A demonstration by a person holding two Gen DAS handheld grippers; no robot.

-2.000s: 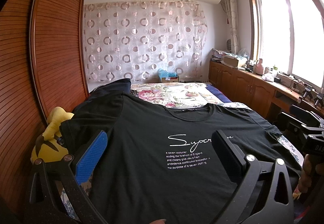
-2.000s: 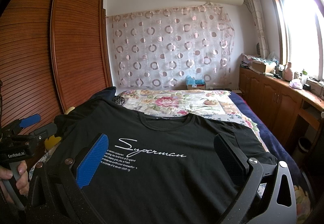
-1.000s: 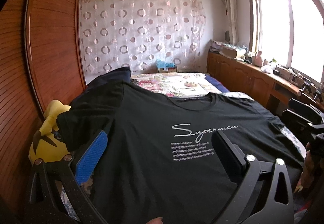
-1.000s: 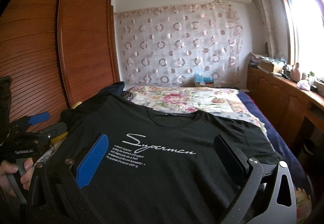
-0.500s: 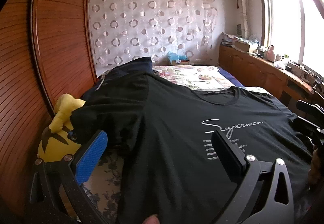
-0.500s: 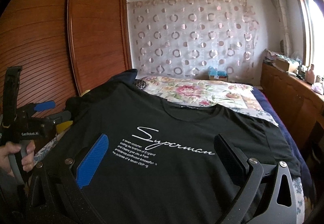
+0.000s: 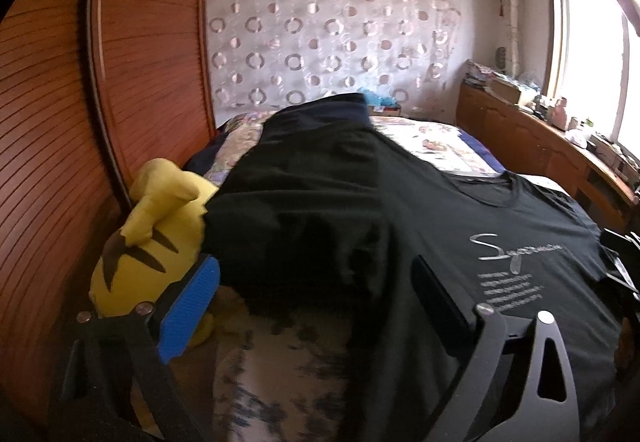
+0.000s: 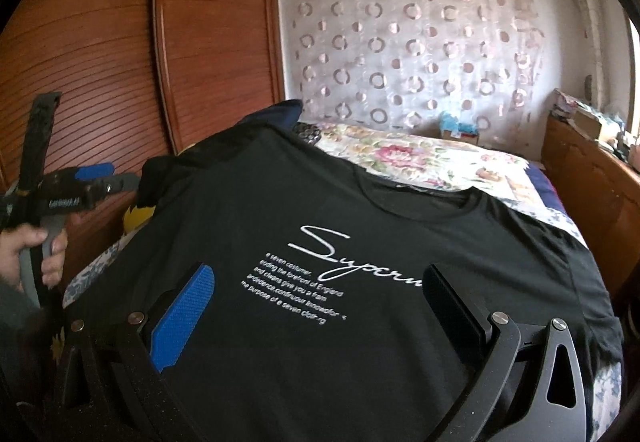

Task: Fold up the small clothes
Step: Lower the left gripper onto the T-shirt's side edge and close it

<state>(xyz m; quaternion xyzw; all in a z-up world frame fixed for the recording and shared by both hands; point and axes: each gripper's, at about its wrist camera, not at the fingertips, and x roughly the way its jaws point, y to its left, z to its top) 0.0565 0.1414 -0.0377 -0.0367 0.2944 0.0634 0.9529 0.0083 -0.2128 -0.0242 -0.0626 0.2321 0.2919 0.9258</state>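
The bed [image 8: 448,162] with its flowered cover is carrying the whole job, and the black T-shirt [image 8: 360,242] is lying spread flat across its near end, print side up, neck toward the far wall. Its left sleeve [image 7: 288,226] is hanging over the bed's left edge, just beside a yellow plush toy [image 7: 148,242] that is wedged against the wooden wardrobe [image 7: 120,82].

The shirt is looking light, thin and limp, so it is likely going to sag and bunch wherever it is lifted, and the soft bed under it is giving no firm backing. A pinch on a doubled hem or seam should be holding better than a pinch on the flat chest panel. The sleeve edge and the shoulder seam are offering the handiest places to take hold for a first fold inward.

The left gripper [image 7: 316,294] is hovering over that sleeve; its jaws have just been closing a little but are standing wide, with cloth below them and nothing pinched. The right gripper [image 8: 316,294] is hanging above the chest print, jaws spread apart and empty.
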